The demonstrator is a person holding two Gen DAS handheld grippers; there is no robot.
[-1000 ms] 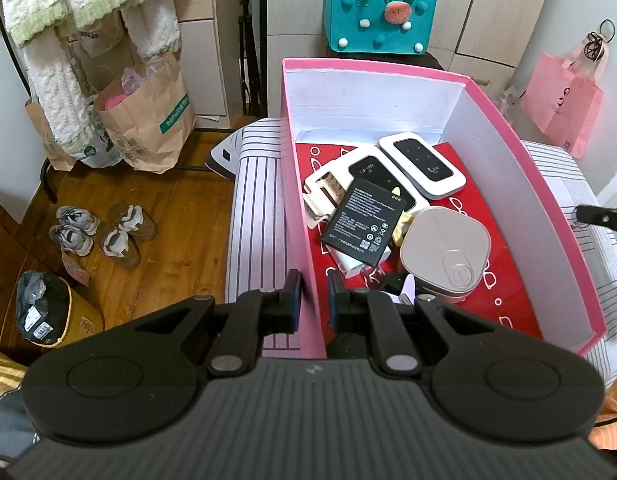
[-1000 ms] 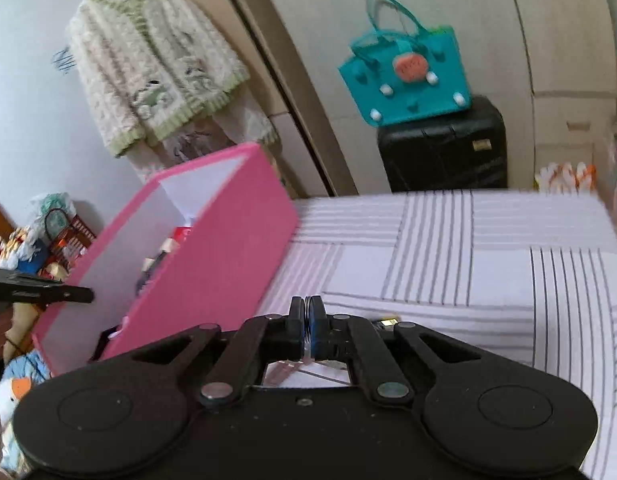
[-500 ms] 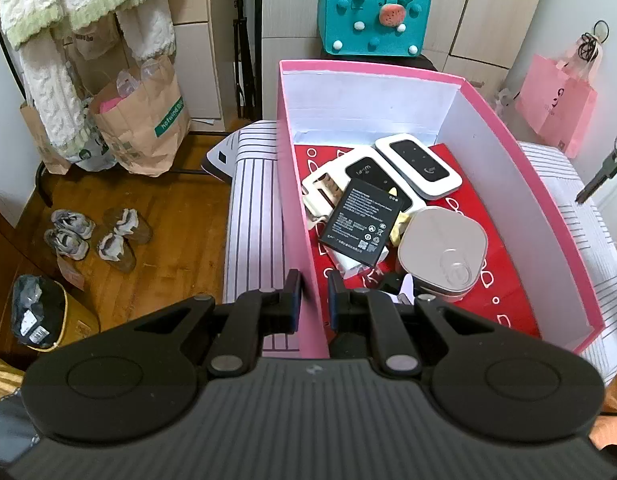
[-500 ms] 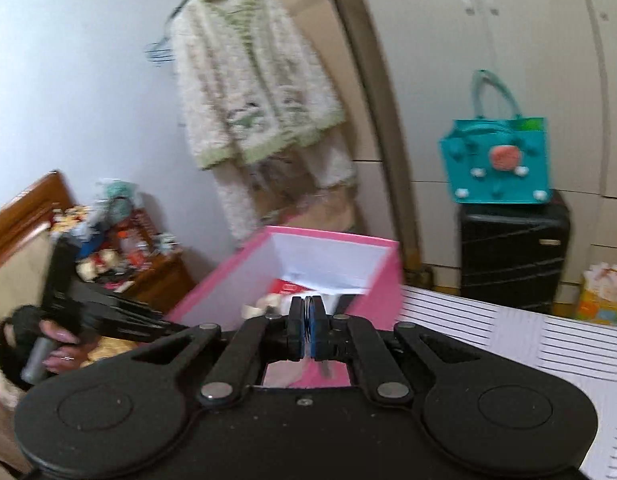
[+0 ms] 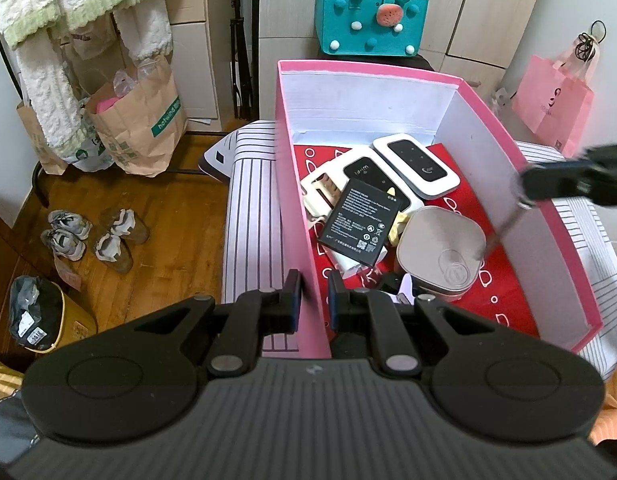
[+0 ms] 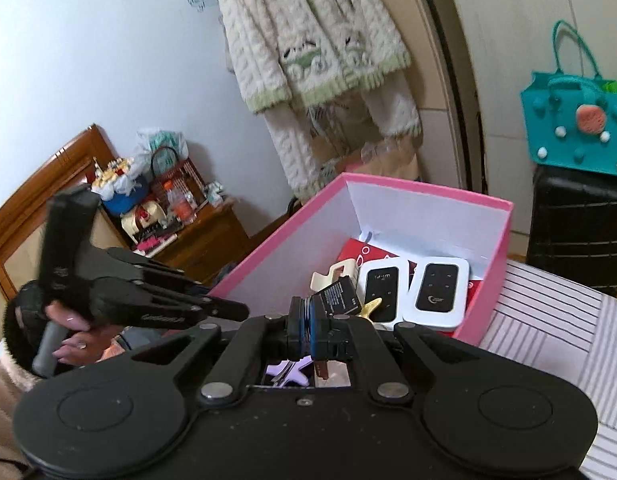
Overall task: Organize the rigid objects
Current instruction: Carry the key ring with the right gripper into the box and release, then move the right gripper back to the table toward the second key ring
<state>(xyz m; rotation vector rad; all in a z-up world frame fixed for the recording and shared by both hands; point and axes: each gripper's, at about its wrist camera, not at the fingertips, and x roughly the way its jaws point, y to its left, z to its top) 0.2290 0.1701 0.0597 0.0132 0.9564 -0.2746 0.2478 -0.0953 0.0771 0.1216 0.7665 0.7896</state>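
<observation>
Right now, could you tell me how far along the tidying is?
Done: two white routers, a black battery and a beige case lie in the pink box. In hand: left gripper clamps its wall; right gripper holds a metal piece above it. Left: releasing that.

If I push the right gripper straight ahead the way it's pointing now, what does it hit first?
Most likely the black battery inside the pink box; it lies just beyond the right gripper tips. The two white routers sit further right. Depth is unclear, so it could pass over the battery.
</observation>
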